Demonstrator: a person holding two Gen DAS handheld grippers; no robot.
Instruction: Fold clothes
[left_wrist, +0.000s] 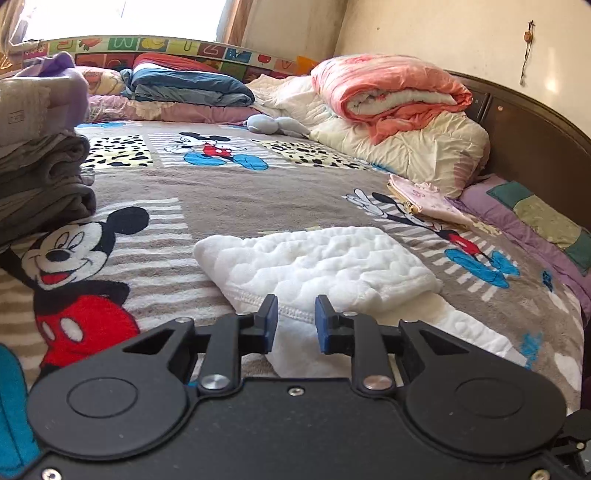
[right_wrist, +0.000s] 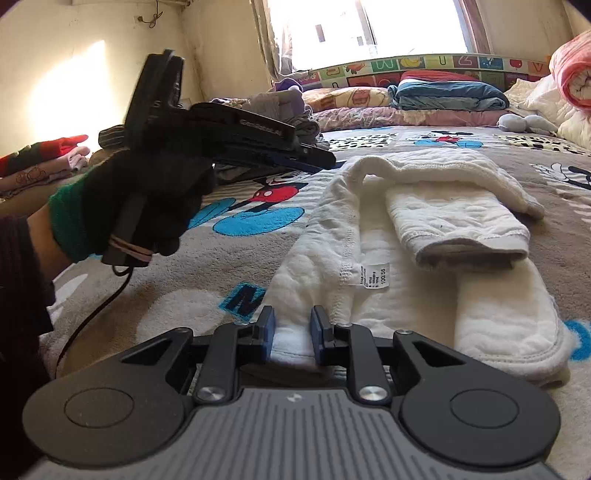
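Observation:
A white quilted garment (left_wrist: 314, 262) lies partly folded on the Mickey Mouse blanket (left_wrist: 221, 192). In the right wrist view the garment (right_wrist: 454, 225) has a sleeve folded across its body and a size label showing. My left gripper (left_wrist: 295, 319) is open, hovering just over the garment's near edge with nothing held. My right gripper (right_wrist: 291, 328) is open too, and the garment's near hem lies between its blue pads (right_wrist: 266, 332). A black-gloved hand (right_wrist: 162, 195) holds the left gripper (right_wrist: 321, 158) above the blanket, to the left of the garment.
Folded grey clothes (left_wrist: 44, 177) are stacked at the left. At the back lie a folded blue blanket (left_wrist: 192, 86), a pink quilt (left_wrist: 391, 92) on a cream one, and a grey plush toy (left_wrist: 277, 123). A small pink garment (left_wrist: 424, 199) lies near the dark headboard (left_wrist: 535, 140).

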